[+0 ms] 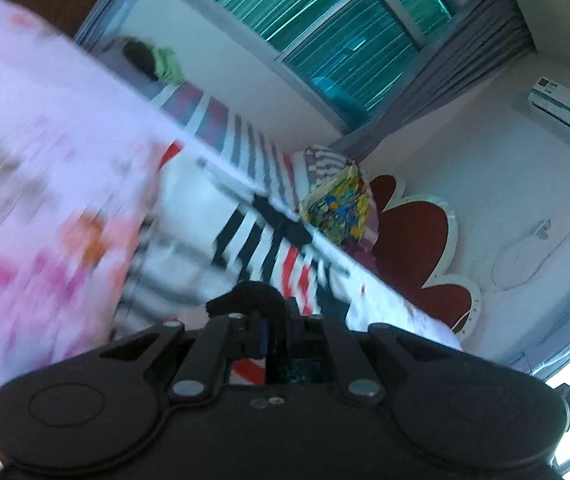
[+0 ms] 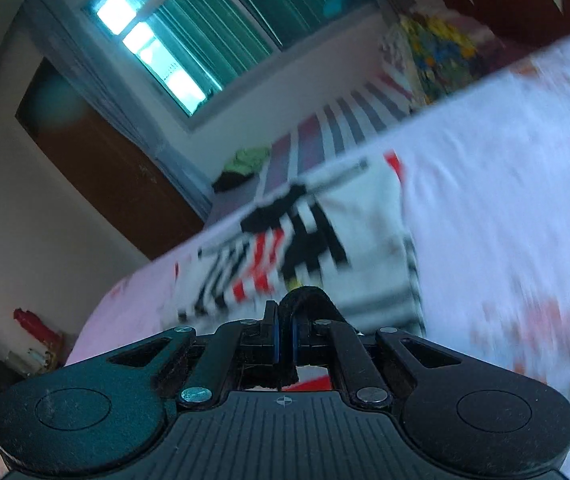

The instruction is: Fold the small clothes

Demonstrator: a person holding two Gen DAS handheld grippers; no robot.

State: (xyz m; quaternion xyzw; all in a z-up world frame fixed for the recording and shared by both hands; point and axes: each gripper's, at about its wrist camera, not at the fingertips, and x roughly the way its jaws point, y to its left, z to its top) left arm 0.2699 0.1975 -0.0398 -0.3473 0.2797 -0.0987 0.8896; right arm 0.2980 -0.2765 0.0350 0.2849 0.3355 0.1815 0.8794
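Step in hand: lifting striped garment [image 1: 261, 236] off bed [image 2: 485, 208]; left hand-held gripper [image 1: 259, 312] and right hand-held gripper [image 2: 285, 320] clenched on black edges; next, likely spreading flat

The left gripper [image 1: 259, 312] has its jaws drawn together, pinching dark fabric between the pads, and the view from it is tilted. The right gripper [image 2: 285, 316] is likewise clamped tight on a dark fabric edge, rolled to one side.
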